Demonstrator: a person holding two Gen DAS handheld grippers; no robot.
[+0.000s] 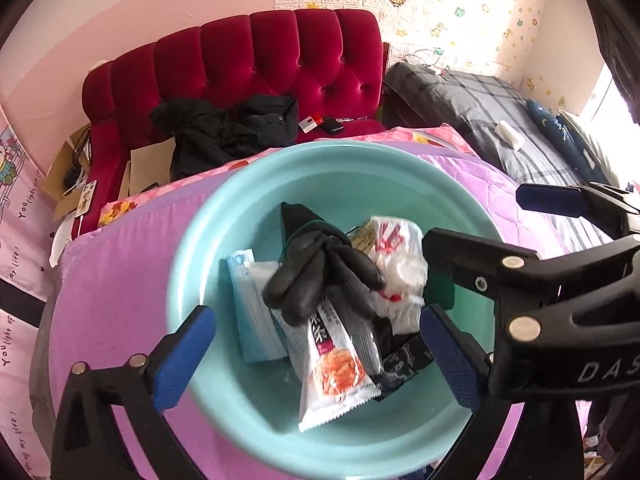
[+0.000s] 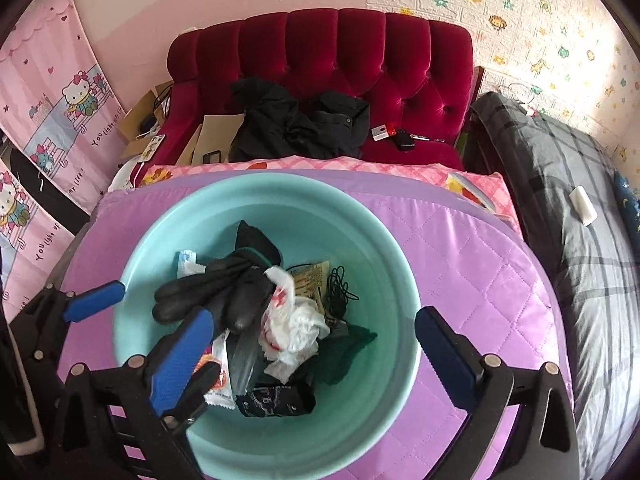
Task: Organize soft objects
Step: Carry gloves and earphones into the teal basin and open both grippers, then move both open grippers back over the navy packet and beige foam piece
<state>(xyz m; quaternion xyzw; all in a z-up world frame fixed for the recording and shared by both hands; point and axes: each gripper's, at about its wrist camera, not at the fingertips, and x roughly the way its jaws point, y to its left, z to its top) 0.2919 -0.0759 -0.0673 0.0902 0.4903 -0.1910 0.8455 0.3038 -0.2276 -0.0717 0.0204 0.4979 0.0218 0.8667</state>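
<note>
You hold both tools over the teal basin (image 1: 192, 240) on the purple quilted cover (image 2: 460, 240), the left tool (image 1: 316, 344) and right tool (image 2: 316, 340) each spread wide with nothing between the pads. The black glove (image 1: 320, 276), white plastic bag (image 1: 400, 264), snack packet (image 1: 332, 372) and face mask (image 1: 252, 320) lie heaped inside the basin. Since the tools hang close together, a reach into the loose pile could knock them into each other, or snag the bag and drag its neighbours over the rim.

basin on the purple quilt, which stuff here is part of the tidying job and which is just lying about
Job: basin; in it, black glove, face mask, snack packet, crumpled plastic bag.

Lying about: black jacket and keys on the red sofa.
</note>
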